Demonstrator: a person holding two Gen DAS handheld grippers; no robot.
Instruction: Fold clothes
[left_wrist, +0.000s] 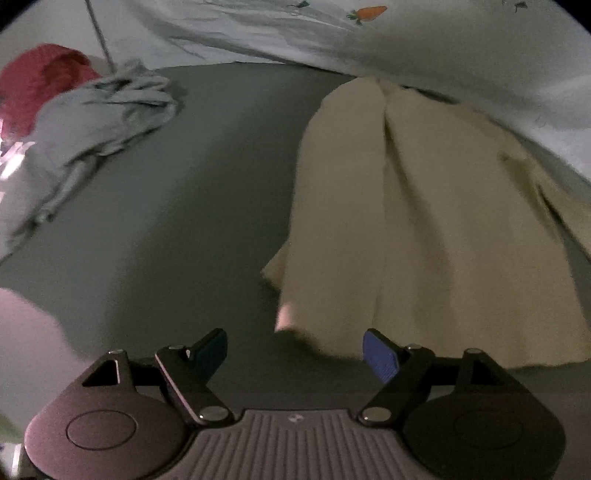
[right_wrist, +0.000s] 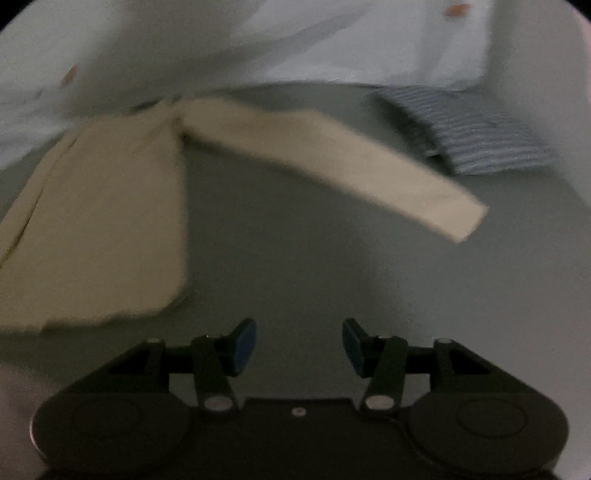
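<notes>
A cream long-sleeved garment (left_wrist: 424, 229) lies flat on a dark grey surface (left_wrist: 184, 221), right of centre in the left wrist view. My left gripper (left_wrist: 295, 354) is open above the surface, its fingers near the garment's lower left corner, nothing between them. In the right wrist view the same cream garment (right_wrist: 96, 221) fills the left side, and one sleeve (right_wrist: 332, 158) stretches out to the right. My right gripper (right_wrist: 299, 347) stands open just past the garment's bottom hem, holding nothing.
A crumpled grey garment (left_wrist: 92, 122) and a red cloth (left_wrist: 40, 81) lie at the far left. A folded blue striped cloth (right_wrist: 472, 133) rests at the far right. A pale sheet with carrot prints (left_wrist: 369, 33) borders the back edge.
</notes>
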